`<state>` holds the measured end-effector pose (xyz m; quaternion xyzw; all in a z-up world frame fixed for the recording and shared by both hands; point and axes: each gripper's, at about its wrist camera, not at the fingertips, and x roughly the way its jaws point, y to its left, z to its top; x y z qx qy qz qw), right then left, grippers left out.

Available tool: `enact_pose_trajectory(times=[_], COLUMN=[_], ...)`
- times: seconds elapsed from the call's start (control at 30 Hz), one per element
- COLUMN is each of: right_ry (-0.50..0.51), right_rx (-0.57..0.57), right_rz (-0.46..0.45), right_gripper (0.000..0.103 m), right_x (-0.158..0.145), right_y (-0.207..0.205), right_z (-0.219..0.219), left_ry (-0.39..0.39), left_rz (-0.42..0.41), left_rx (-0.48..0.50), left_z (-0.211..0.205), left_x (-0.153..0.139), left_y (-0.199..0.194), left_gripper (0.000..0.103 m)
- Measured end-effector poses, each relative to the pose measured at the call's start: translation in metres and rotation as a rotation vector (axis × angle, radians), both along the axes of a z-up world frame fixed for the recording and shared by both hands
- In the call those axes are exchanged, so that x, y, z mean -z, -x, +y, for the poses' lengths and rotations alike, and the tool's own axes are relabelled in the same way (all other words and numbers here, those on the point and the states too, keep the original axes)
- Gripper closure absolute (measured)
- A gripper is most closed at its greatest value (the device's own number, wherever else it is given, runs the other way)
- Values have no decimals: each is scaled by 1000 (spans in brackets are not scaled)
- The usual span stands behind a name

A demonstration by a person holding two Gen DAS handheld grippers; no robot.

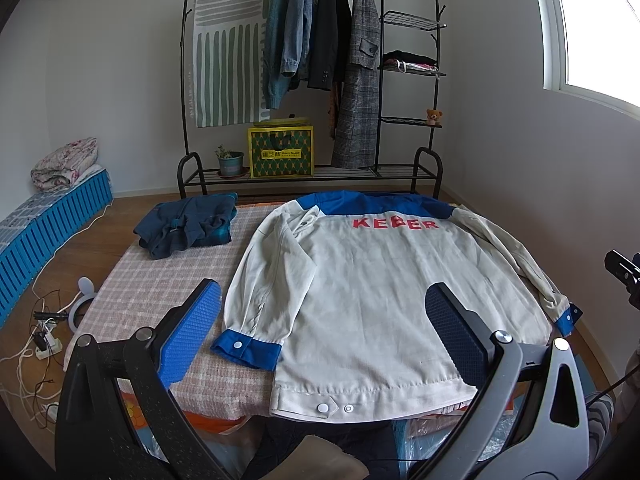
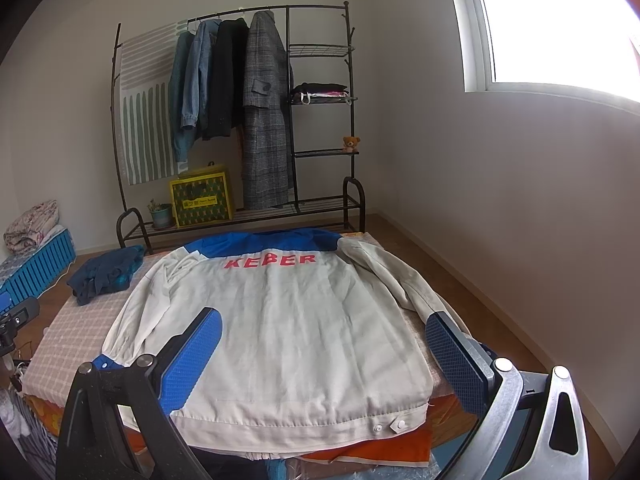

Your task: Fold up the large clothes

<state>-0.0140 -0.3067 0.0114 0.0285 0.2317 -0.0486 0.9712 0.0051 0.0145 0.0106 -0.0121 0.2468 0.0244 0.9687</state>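
A large off-white work jacket (image 1: 360, 300) (image 2: 280, 340) with a blue yoke and red lettering lies back-up and spread flat on the checked table cover (image 1: 152, 288). Its left sleeve lies along the body, ending in a blue cuff (image 1: 244, 348); the right sleeve (image 1: 516, 256) stretches out toward the table's right edge. My left gripper (image 1: 324, 328) hovers open above the jacket's lower left part. Over the hem, my right gripper (image 2: 324, 360) is also open. Neither holds anything.
A folded dark blue garment (image 1: 188, 224) lies at the table's far left corner. Behind stands a black clothes rack (image 1: 312, 40) with hanging coats, a yellow box (image 1: 280, 152) and a plant pot. Blue crates (image 1: 52, 216) and cables (image 1: 36, 340) sit on the floor at left.
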Motion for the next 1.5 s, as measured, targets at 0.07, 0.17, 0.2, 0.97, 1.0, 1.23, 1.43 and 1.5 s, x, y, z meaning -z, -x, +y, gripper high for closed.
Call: enact_pose_trajectory(times=[0.07, 0.17, 0.2, 0.97, 1.0, 1.23, 1.43, 1.5], right_ry=[0, -2, -3, -33, -36, -56, -96, -126], right_rx=[-2, -5, -6, -83, -82, -150, -277, -300], right_rz=[0, 2, 2, -2, 0, -34, -47, -32], right_gripper=[0, 0, 0, 0, 0, 0, 0, 0], right_x=[0, 0, 0, 1, 2, 12, 25, 30], right_y=[-1, -1, -1, -37, -40, -69, -108, -127], right_z=[3, 5, 7, 29, 32, 57, 84, 91], left_ry=[0, -2, -2, -17, -11, 8, 93, 189], left_rz=[0, 0, 0, 44, 57, 90, 185, 259], left_rx=[0, 0, -1, -18, -13, -43, -66, -70], left_z=[0, 1, 1, 29, 35, 93, 153, 174], left_x=[0, 0, 0, 11, 13, 34, 73, 94], left_y=[0, 0, 0, -24, -29, -64, -104, -121], left_gripper=[0, 0, 0, 0, 0, 0, 0, 10])
